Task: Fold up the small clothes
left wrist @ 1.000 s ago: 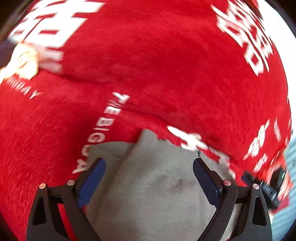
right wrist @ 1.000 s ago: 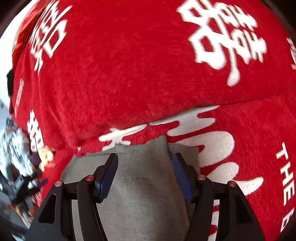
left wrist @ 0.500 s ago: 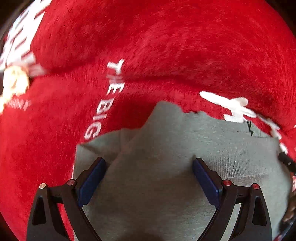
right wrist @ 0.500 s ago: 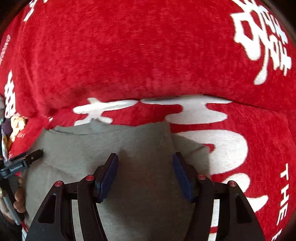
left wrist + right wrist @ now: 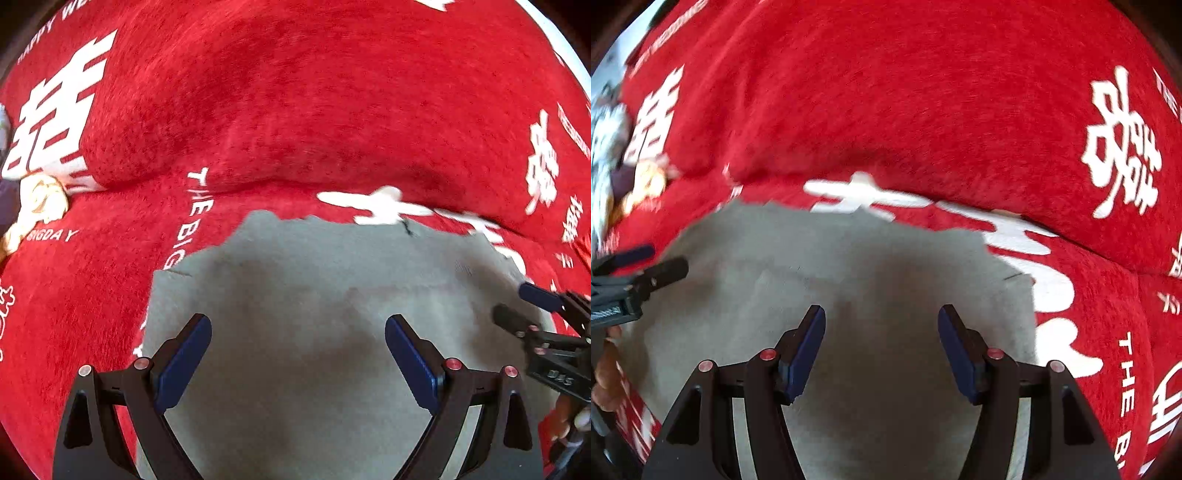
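1. Red plush fabric printed with large white characters and small white English lettering fills the background of both wrist views, with a long crease or seam running across it just beyond the garment.
2. On that red fabric lies the grey garment, a small piece of soft knit cloth spread fairly flat, its far edge uneven against the white print; in the right wrist view the same grey garment takes up the lower middle of the picture.
3. The left gripper hangs over the near part of the garment with its blue-padded jaws well apart; nothing is pinched between them, and whether the tips touch the cloth cannot be told.
4. The right gripper is likewise over the grey cloth, jaws spread with a clear gap and no fold caught between the pads.
5. Each gripper shows in the other's view: the right one at the right edge of the garment, the left one at its left edge, both with fingers apart.
6. A hand grips the left tool's handle at the frame edge.
7. A pale, blurred soft object rests on the red fabric far to the left, well apart from the garment.
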Tool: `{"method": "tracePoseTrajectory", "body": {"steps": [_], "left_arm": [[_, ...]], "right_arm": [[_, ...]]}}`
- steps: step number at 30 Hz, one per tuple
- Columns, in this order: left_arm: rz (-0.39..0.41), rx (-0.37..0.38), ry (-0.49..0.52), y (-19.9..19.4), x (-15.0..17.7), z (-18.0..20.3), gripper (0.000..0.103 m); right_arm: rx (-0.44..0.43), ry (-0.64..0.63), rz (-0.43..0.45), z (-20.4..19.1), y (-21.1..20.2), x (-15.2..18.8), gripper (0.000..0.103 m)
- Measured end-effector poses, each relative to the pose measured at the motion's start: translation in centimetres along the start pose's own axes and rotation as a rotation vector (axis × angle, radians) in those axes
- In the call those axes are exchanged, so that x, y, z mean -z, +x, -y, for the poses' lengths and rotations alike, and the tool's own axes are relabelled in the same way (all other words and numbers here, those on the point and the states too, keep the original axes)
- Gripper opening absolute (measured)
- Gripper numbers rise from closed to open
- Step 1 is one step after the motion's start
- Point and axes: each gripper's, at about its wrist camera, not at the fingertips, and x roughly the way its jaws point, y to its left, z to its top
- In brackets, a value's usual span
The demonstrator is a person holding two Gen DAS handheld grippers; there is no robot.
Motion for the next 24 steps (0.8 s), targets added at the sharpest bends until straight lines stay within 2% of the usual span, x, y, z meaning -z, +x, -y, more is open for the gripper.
{"method": "tracePoseTrajectory", "body": {"steps": [4, 6, 8, 11, 14, 16, 21, 24], "left_arm": [[-0.034, -0.044, 0.018, 0.7, 1.6, -0.3, 0.096], [-0.074, -0.082, 0.003, 2.0, 2.8, -1.9, 0.097], [-0.054, -0.032, -0.045, 1.4, 3.4, -3.6, 0.098], [-0.03, -0.047, -0.105, -0.8, 4.2, -5.8, 0.098], [-0.019, 0.0, -0.183, -2.6, 5.5, -8.7, 0.098], [-0.021, 0.013, -0.246, -3.6, 6.8, -10.9, 0.098], [-0.059, 0.118, -0.416, -3.8, 10.0, -15.0, 0.098], [-0.066, 0.155, -0.417, -3.6, 10.7, -14.4, 0.098]], "right_arm": [[0.051, 0.001, -0.042, 0.7, 0.7, 1.8, 0.067], [0.035, 0.036, -0.033, 2.3, 0.5, 2.6, 0.067], [0.017, 0.076, -0.026, 4.0, -0.3, 3.1, 0.067], [0.057, 0.106, -0.036, 5.8, -1.0, 3.6, 0.067], [0.053, 0.139, -0.033, 6.7, -2.2, 4.1, 0.068], [0.081, 0.148, -0.028, 6.6, -3.1, 4.5, 0.069], [0.024, 0.167, 0.008, 5.1, -5.4, 5.7, 0.069], [-0.012, 0.159, 0.02, 3.1, -6.2, 5.9, 0.069]]}}
